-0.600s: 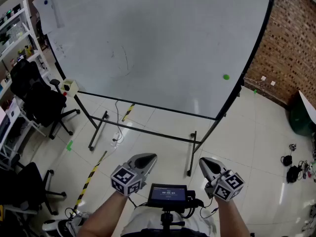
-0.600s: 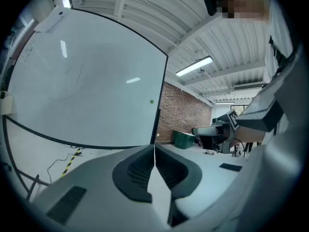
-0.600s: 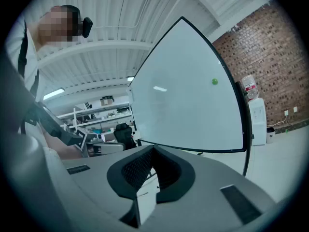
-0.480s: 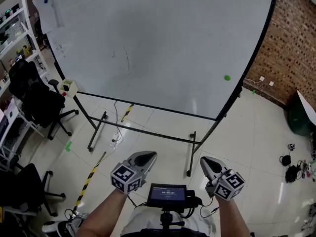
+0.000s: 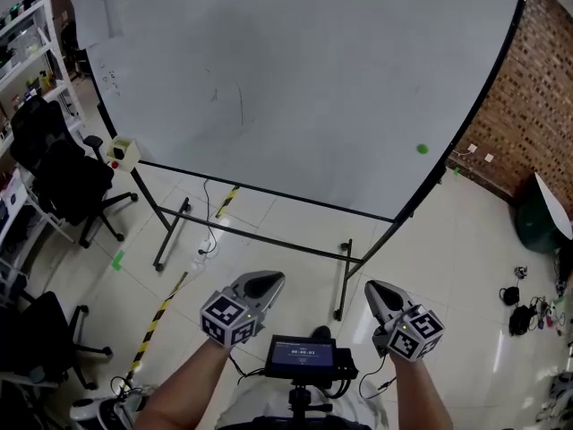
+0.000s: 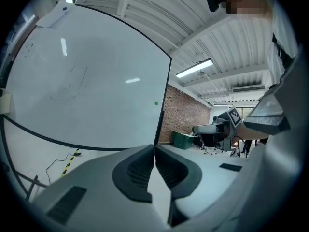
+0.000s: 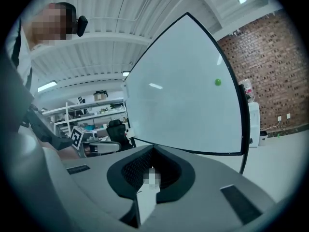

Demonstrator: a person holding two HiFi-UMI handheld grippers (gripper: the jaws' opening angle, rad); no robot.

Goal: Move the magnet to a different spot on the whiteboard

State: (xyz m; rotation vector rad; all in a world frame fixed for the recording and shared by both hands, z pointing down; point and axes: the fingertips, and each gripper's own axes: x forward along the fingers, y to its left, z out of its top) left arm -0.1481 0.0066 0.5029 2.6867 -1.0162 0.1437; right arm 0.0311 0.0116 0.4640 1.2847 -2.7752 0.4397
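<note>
head view: a big whiteboard [image 5: 295,70] stands on a black stand [image 5: 260,239] on the shiny floor. the green magnet [image 5: 422,149] sticks on the board low on its right side, near the black edge. a sheet of paper [image 5: 97,7] hangs at the top left corner of the board. a yellow box [image 5: 123,153] sits at the lower left corner. black office chairs [image 5: 67,182] are to the left and a brick wall [image 5: 537,88] is to the right. low in the picture the person holds the left gripper [image 5: 266,282] and the right gripper [image 5: 376,290] side by side, with a small screen [image 5: 304,355] between the arms. both point toward the board and are well apart from it and from the magnet.

left gripper view: the two jaws are pressed together with nothing between them. past them is the whiteboard, and the green magnet is a tiny dot close to the board's right edge. the right gripper shows off to the right.

right gripper view: these jaws are closed tight too and hold nothing. the whiteboard fills the middle, and the green magnet sits on its right side, near the edge. shelves [image 7: 91,112] and one of the office chairs stand far back on the left.
</note>
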